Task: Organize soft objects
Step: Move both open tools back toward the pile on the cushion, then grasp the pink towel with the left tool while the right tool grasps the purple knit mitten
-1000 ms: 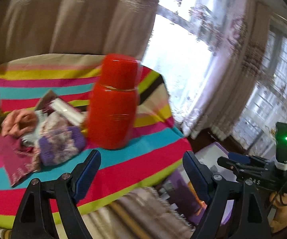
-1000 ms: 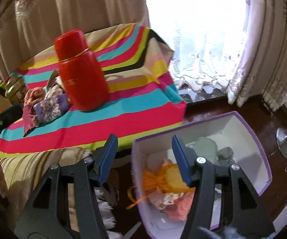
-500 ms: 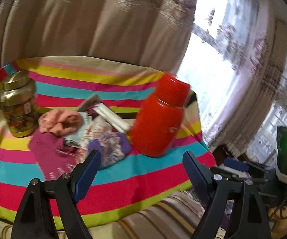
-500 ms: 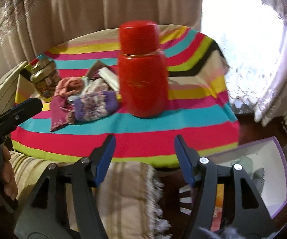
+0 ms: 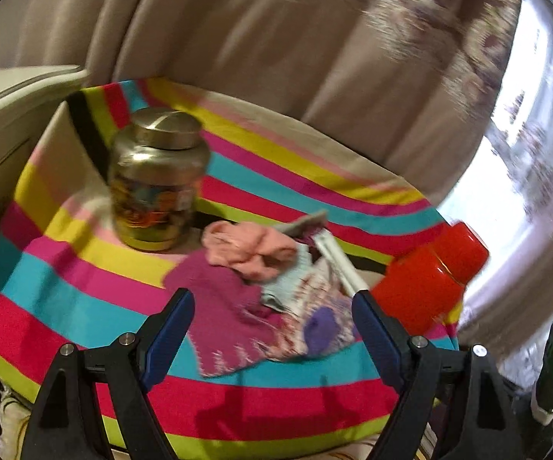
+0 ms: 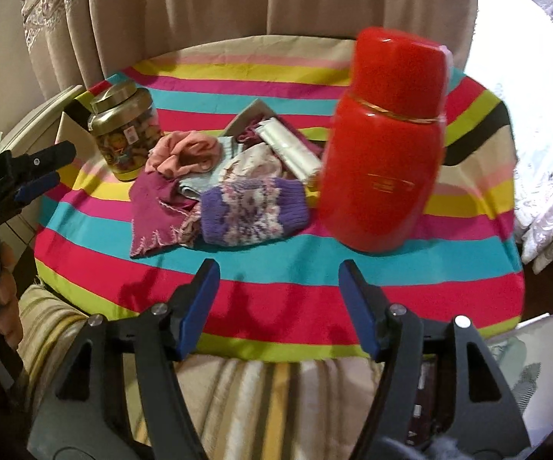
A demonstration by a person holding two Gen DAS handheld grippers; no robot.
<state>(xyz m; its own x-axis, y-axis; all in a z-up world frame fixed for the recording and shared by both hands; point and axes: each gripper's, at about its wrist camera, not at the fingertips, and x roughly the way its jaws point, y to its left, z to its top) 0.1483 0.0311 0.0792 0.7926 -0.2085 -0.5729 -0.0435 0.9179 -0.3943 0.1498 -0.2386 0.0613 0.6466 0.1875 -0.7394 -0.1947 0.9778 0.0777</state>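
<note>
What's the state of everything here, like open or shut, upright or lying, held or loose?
Left gripper: open, empty.
Right gripper: jaws opening, nothing between them.
Red flask: upright, cap on.
Jar: upright, lid on.
Purple knitted piece: lying loose on the striped cloth.
Pink cloth: crumpled on the pile.
Magenta cloth: lying flat, partly under the others.
Box: open, things inside.

Soft pile [image 5: 272,287] btwn jar [image 5: 153,180] & flask [image 5: 429,283].

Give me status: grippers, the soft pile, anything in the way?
Left gripper open, empty. Right gripper open, empty, short of the table. Soft pile untouched on striped cloth. Red flask right of pile, jar left.
</note>
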